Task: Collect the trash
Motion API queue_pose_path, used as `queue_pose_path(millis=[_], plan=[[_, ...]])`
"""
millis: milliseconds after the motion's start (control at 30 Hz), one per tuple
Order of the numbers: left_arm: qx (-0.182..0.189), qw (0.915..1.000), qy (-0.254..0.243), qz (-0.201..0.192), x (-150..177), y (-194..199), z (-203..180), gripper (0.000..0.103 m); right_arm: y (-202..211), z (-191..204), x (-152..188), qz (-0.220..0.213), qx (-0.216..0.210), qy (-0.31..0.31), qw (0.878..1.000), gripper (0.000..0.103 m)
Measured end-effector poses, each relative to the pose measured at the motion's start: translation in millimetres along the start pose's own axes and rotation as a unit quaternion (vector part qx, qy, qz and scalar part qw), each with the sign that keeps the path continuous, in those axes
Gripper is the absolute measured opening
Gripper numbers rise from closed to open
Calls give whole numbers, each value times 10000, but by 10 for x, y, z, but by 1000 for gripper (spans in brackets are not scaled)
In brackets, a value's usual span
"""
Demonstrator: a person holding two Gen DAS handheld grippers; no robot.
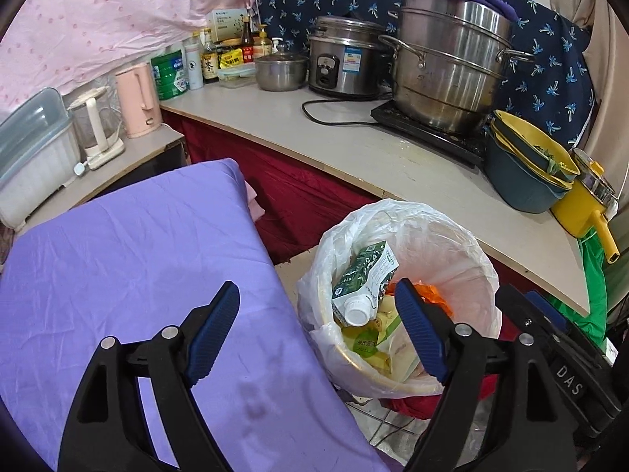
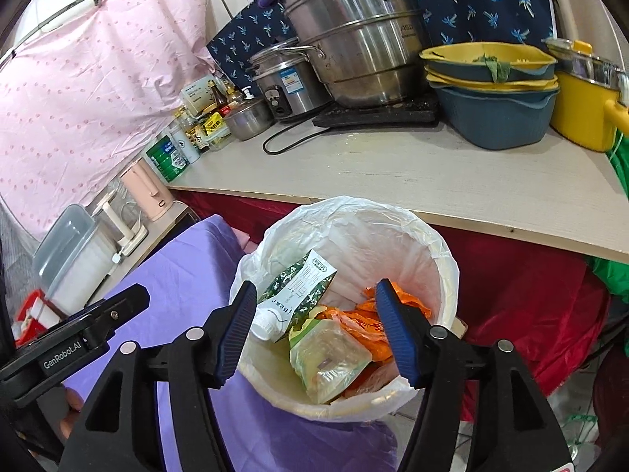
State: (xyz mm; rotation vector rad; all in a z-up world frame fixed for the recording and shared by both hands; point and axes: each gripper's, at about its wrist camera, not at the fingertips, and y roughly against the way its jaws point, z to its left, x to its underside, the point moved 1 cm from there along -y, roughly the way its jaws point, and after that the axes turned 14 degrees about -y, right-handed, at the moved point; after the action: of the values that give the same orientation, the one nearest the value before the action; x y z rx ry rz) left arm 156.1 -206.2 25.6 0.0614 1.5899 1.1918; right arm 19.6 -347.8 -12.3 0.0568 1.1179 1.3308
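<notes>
A round bin lined with a white plastic bag (image 1: 464, 236) (image 2: 393, 220) stands on the floor between the purple-covered table and the counter. Inside lie a green-and-white drink carton with a white cap (image 1: 365, 275) (image 2: 302, 287), an orange plastic bag (image 1: 436, 295) (image 2: 365, 322) and a clear green-printed wrapper (image 2: 330, 358). My left gripper (image 1: 318, 334) is open and empty, over the bin's left edge. My right gripper (image 2: 316, 330) is open and empty, just above the bin. The right gripper's body (image 1: 558, 354) shows in the left wrist view, and the left gripper's body (image 2: 74, 338) in the right wrist view.
A purple cloth (image 1: 129, 255) (image 2: 188, 275) covers the table to the left. The counter (image 1: 354, 145) (image 2: 393, 173) behind holds a steel steamer pot (image 1: 452, 67), rice cooker (image 1: 346, 59), stacked blue and yellow basins (image 1: 526, 169), a yellow pot, bottles and kettles. Red fabric hangs below the counter.
</notes>
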Motion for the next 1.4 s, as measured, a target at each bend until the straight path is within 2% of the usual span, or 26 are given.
queue_pose_path(millis=[200, 467, 600, 733, 1000, 1167, 1400], plan=[[-256, 9996, -101, -70, 97, 253, -32, 85, 238, 80, 82, -27, 78, 147, 9999, 66], [-564, 9982, -150, 102, 294, 455, -55, 87, 458, 110, 229, 20, 213, 204, 9996, 83], [-667, 9974, -187, 196, 399, 536, -78, 88, 570, 126, 302, -47, 354, 306, 9989, 86], [-693, 9972, -156, 239, 480, 610, -101, 88, 631, 88, 361, 31, 445, 364, 9983, 97], [-752, 9966, -146, 307, 627, 712, -155, 91, 718, 43, 497, 259, 436, 536, 9973, 97], [-785, 9962, -95, 373, 739, 745, -166, 92, 799, 48, 595, 126, 539, 826, 9950, 97], [-849, 9953, 14, 474, 852, 777, -142, 92, 861, 99, 718, 203, 608, 1044, 9925, 97]])
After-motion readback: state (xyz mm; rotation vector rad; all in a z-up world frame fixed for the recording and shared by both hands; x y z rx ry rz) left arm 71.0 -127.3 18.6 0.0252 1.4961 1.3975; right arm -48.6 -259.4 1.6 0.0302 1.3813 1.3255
